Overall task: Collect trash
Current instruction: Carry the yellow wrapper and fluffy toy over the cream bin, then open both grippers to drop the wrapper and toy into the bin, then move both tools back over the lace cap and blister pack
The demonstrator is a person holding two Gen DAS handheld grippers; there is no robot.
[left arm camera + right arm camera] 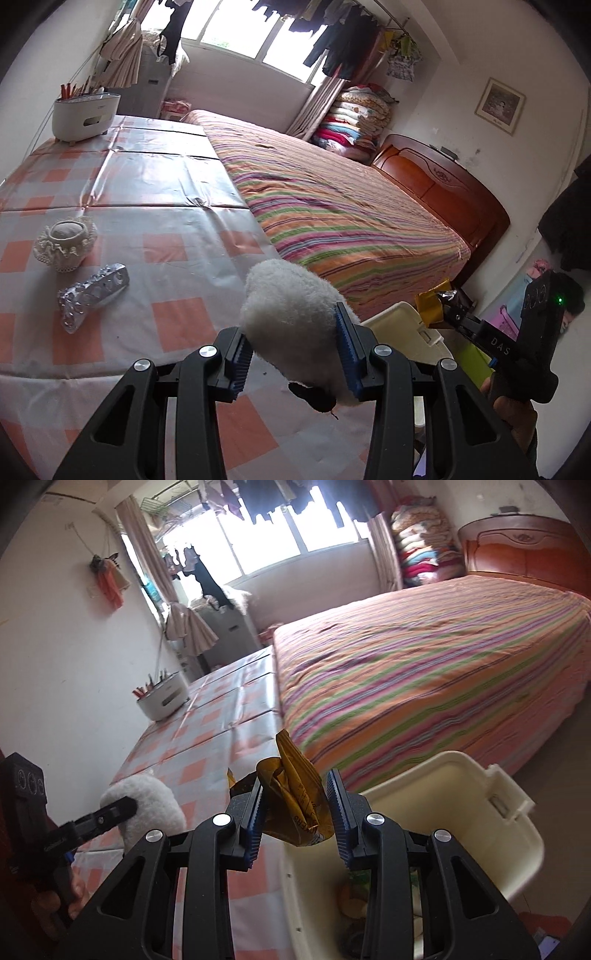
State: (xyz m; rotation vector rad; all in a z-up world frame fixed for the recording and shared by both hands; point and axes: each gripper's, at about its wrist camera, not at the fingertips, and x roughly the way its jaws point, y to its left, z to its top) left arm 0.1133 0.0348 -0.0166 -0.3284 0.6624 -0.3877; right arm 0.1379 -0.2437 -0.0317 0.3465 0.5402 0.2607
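My left gripper [295, 354] is shut on a white fluffy wad [291, 314] with a dark end, held over the near edge of the checked table [177, 236]. A crumpled silver foil wrapper [92, 295] lies on the table to its left. My right gripper [297, 812] is shut on a crumpled yellow wrapper [291, 775], just above the near-left rim of the cream bin [480, 775]. The bin holds some scraps. In the right wrist view the left gripper [122, 808] and its fluffy wad [151, 797] sit at the left, over the table.
A small lace-trimmed holder [64, 242] stands behind the foil. A white utensil caddy [85, 114] is at the table's far end. The striped bed [351, 206] runs along the table's right side. The bin [402, 321] stands at the table's corner, before the bed.
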